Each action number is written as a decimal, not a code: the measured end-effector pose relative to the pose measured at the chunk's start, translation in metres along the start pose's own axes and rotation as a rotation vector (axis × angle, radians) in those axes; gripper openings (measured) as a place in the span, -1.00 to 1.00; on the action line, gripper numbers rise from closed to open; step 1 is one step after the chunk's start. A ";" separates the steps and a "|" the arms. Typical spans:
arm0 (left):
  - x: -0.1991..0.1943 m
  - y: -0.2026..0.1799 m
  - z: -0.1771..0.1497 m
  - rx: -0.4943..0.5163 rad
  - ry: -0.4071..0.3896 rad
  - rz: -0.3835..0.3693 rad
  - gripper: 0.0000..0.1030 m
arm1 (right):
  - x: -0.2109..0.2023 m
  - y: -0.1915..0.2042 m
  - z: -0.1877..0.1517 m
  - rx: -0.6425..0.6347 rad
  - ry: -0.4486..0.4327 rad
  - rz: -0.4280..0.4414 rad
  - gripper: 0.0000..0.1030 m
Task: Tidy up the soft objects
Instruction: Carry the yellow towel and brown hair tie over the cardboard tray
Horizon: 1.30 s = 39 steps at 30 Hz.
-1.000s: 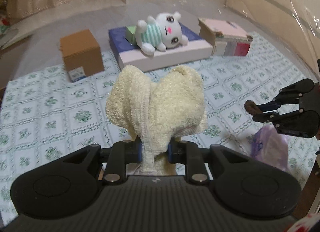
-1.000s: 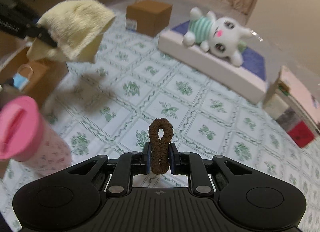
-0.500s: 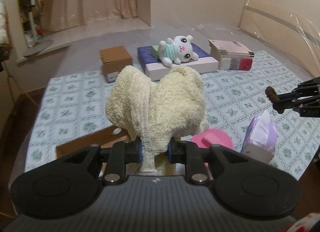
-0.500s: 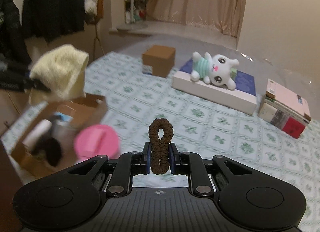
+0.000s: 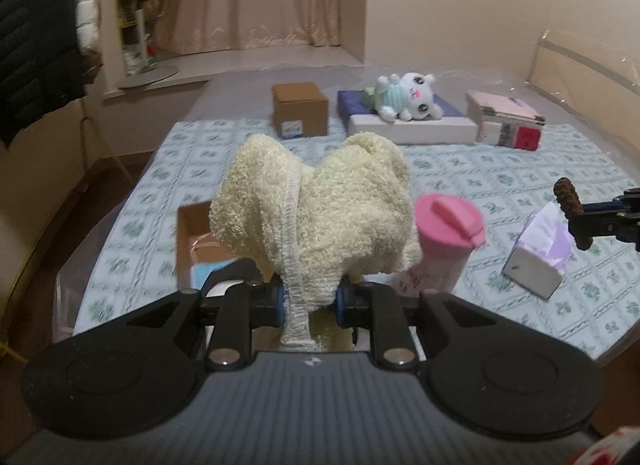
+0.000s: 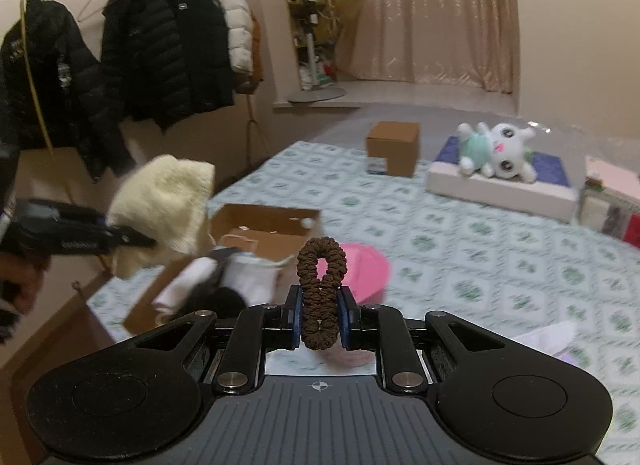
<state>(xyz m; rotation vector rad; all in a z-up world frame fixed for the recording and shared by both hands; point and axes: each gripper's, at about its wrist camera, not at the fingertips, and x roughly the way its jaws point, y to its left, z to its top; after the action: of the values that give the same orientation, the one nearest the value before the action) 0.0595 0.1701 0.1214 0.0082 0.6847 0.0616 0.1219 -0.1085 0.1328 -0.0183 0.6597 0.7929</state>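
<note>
My left gripper (image 5: pixel 310 301) is shut on a bunched cream towel (image 5: pixel 316 213), held up in the air. From the right wrist view, that towel (image 6: pixel 164 197) hangs just left of an open cardboard box (image 6: pixel 264 229) holding white and dark soft items. My right gripper (image 6: pixel 320 319) is shut on a brown hair scrunchie (image 6: pixel 320 289), pinched upright. In the left wrist view the scrunchie (image 5: pixel 570 205) shows at the far right, above a purple tissue pack (image 5: pixel 540 253). A white plush toy (image 5: pixel 404 101) lies on a flat box (image 5: pixel 404 129) at the bed's far side.
A pink-lidded cup (image 5: pixel 444 241) stands right beside the open box (image 5: pixel 192 237). A closed brown carton (image 5: pixel 300 109) and stacked books (image 5: pixel 504 119) sit at the back of the patterned bedcover (image 5: pixel 460 173). Coats (image 6: pixel 160 49) hang on a rack to the left.
Both grippers have pulled back and up from the bed, so more of the room shows. The towel now hangs near the open box; the scrunchie is over the pink cup.
</note>
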 end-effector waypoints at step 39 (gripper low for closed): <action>0.003 0.049 -0.087 -0.116 0.083 0.099 -0.63 | 0.099 0.062 -0.032 -0.016 0.135 0.116 -0.65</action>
<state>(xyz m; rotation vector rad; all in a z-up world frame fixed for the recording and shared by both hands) 0.0040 0.2180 0.0535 -0.0720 0.7624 0.1975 0.1142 -0.0072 0.0660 -0.0491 0.7874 0.9140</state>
